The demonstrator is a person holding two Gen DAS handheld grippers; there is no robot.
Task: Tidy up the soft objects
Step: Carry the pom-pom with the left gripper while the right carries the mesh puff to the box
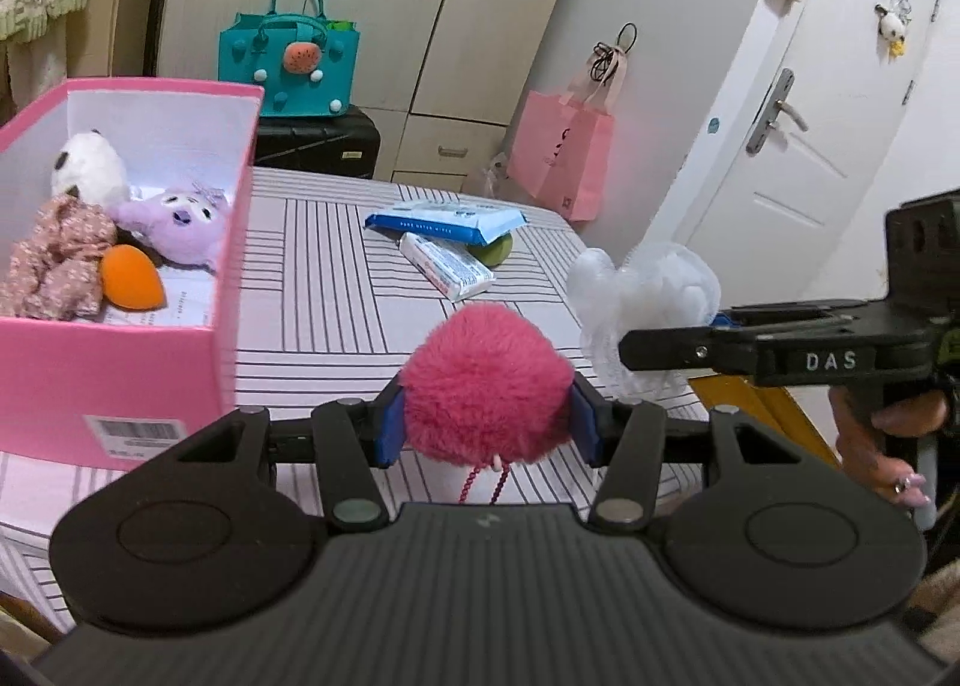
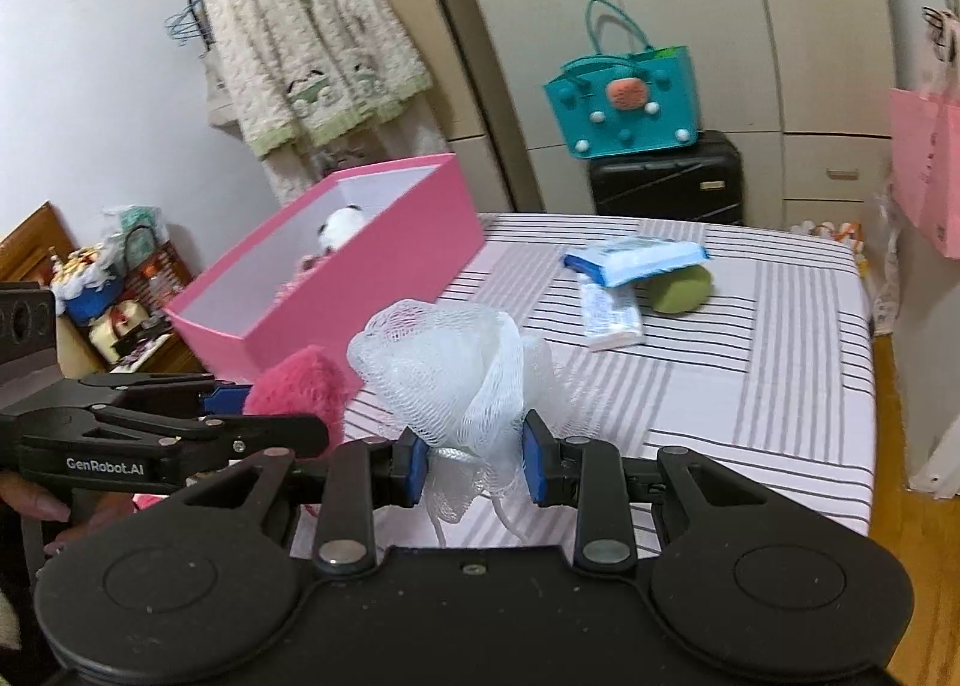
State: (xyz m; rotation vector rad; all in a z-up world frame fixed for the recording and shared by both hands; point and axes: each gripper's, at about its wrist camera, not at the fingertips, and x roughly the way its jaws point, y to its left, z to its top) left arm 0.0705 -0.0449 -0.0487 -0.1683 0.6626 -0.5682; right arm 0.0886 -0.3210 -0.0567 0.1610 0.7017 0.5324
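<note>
Two soft things gripped, both above the bed.
My left gripper [image 1: 486,422] clamps the pompom [image 1: 483,386], my right gripper [image 2: 474,467] pinches the loofah [image 2: 456,374]; next I'd carry both into the box [image 1: 120,368] beyond.

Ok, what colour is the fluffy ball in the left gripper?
Hot pink: the pompom shut in the left gripper, clearest in the left wrist view.
</note>
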